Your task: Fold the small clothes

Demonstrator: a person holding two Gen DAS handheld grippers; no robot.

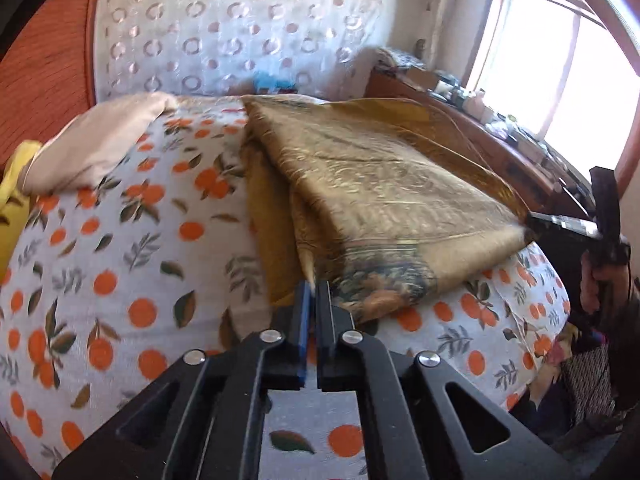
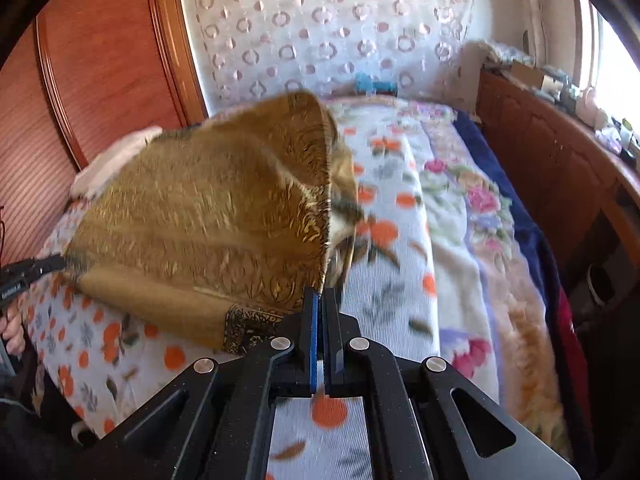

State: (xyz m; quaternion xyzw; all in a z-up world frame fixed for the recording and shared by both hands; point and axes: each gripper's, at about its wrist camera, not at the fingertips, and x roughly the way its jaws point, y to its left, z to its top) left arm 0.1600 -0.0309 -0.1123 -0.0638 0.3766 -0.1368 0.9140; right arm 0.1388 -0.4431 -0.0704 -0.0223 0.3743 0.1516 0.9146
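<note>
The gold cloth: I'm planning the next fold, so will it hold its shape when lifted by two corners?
Probably not. The gold cloth sags and billows between the left tongs and right tongs, so it looks floppy and light. Its sheen suggests it may slip.

The golden-brown patterned cloth [image 2: 208,216] is motion-blurred in the right wrist view, its woven design smeared, and it hides most of the pale pillow [image 2: 116,160] behind it. The corner pinched in the right claw [image 2: 320,300] is lost between the fingers. In the left wrist view, small items on the wooden dresser [image 1: 500,152] are too tiny to identify, the window [image 1: 560,64] is washed out, and a hand [image 1: 596,280] is cut by the rim.
</note>
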